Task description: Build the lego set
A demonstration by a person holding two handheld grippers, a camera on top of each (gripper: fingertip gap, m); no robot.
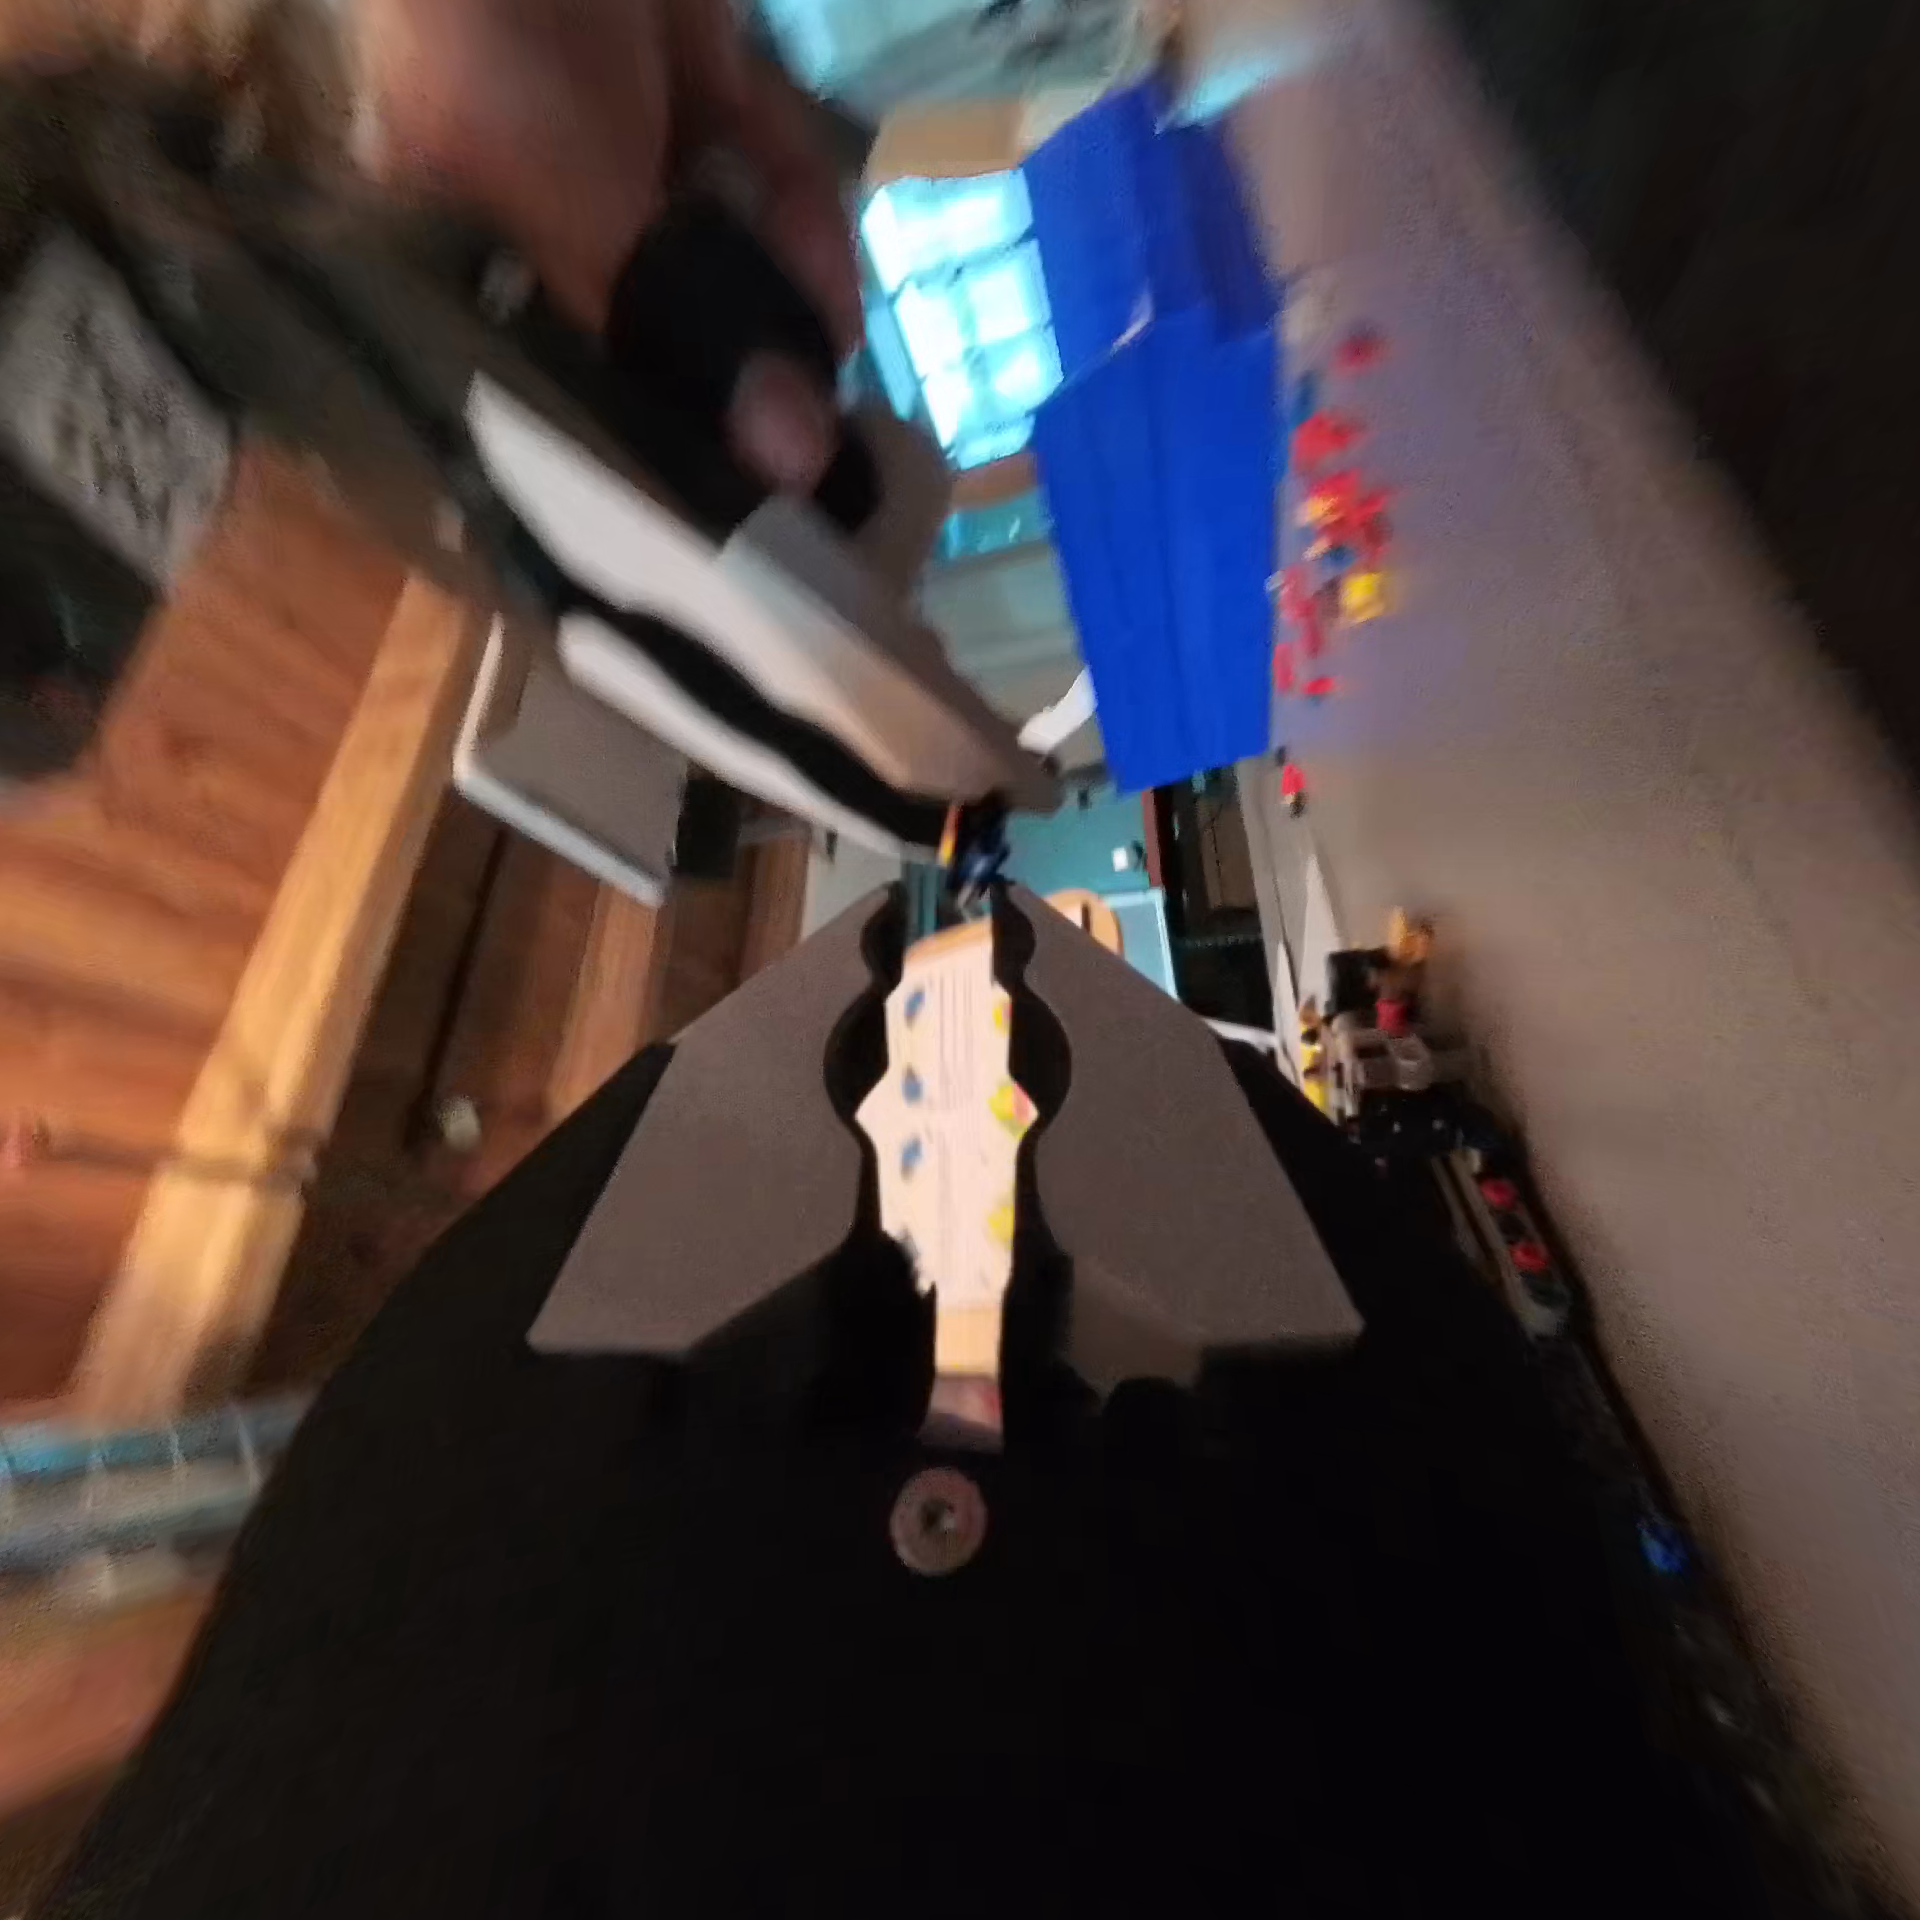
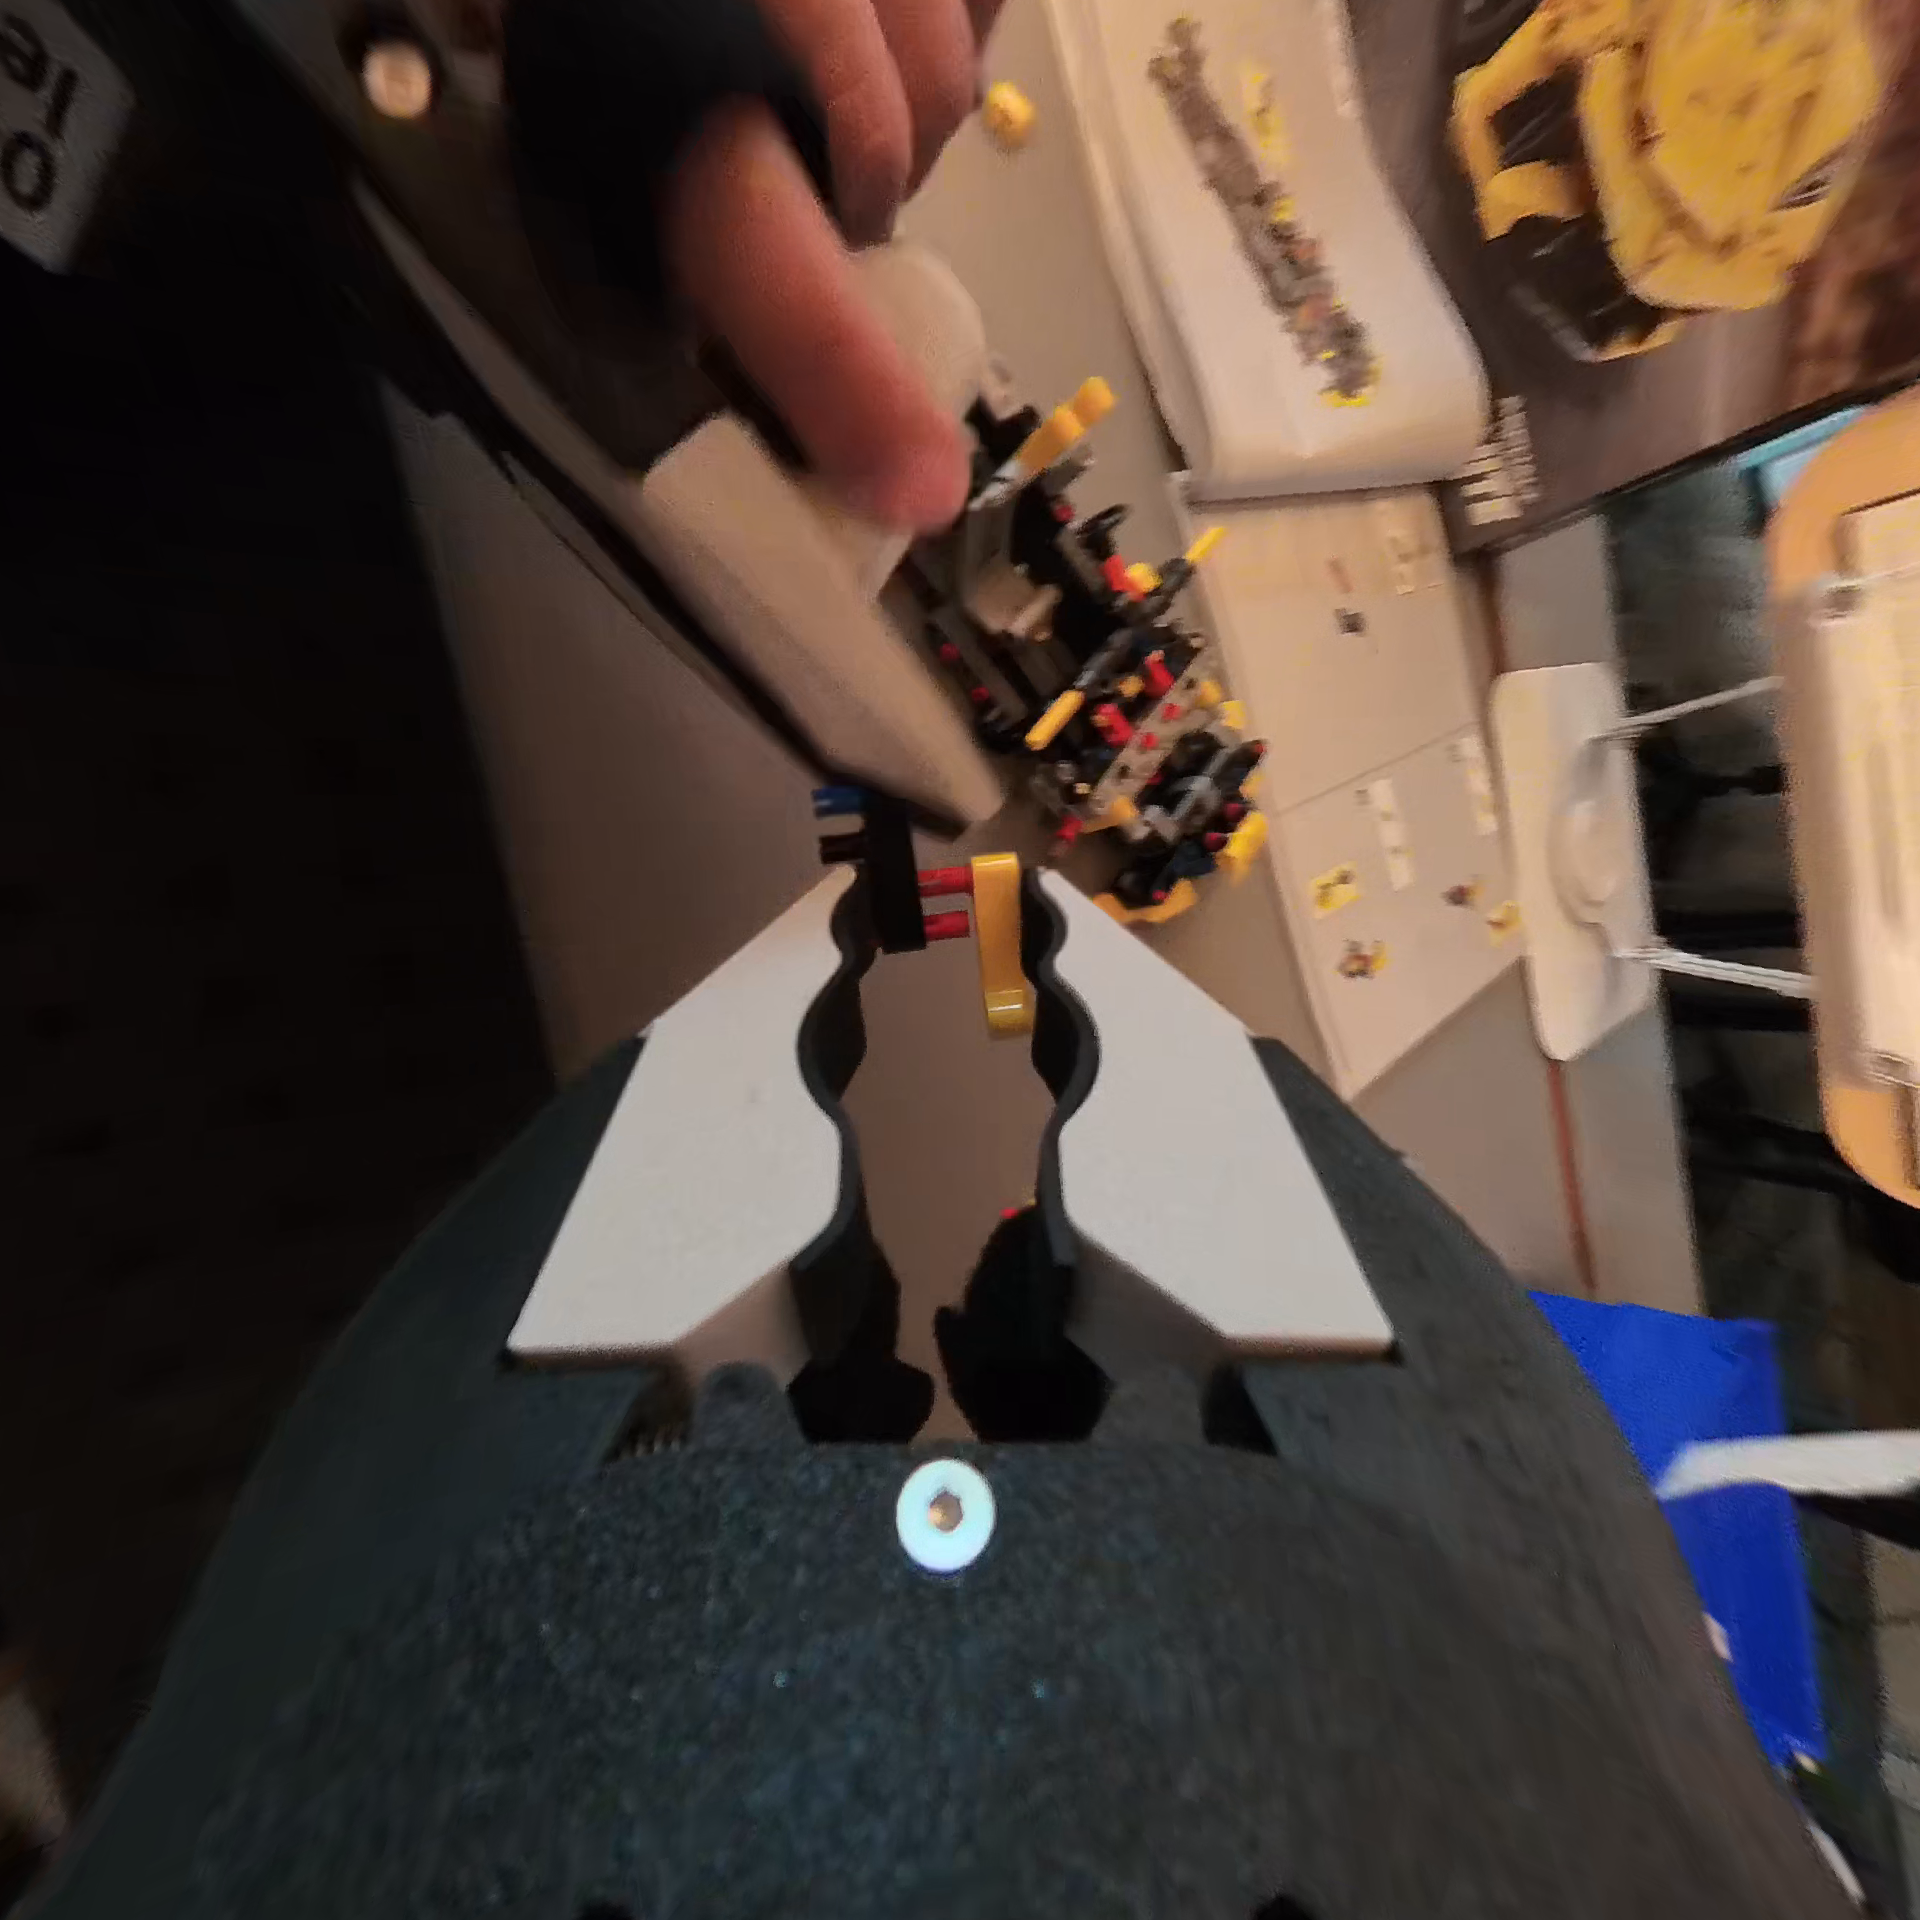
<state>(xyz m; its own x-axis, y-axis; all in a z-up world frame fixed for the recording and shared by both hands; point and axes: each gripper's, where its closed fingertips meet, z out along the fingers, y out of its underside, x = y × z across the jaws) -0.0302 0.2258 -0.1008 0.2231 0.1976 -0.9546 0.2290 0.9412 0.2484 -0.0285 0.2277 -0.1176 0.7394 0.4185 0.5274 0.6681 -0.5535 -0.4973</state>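
Observation:
A small lego sub-assembly (image 2: pixel 899 883) is held in the air: a black beam with blue pins on one side, and two red pins carrying a yellow liftarm (image 2: pixel 1000 935). My right gripper (image 2: pixel 945 894) is shut on it, one finger on the beam and the other on the liftarm. My left gripper (image 1: pixel 945 899) has its tips nearly together around the dark end of the same piece (image 1: pixel 977 847). In the right wrist view it (image 2: pixel 961 816) comes in from the upper left and touches the beam's top. The left wrist view is blurred.
The partly built black, grey and yellow model (image 2: pixel 1122 707) lies on the grey table (image 1: pixel 1558 623) beside open instruction pages (image 2: pixel 1351 675). A white parts bag (image 2: pixel 1268 260) and the set's box (image 2: pixel 1662 156) lie beyond. A blue bag (image 1: pixel 1164 520) and loose red and yellow pieces (image 1: pixel 1335 540) sit farther off.

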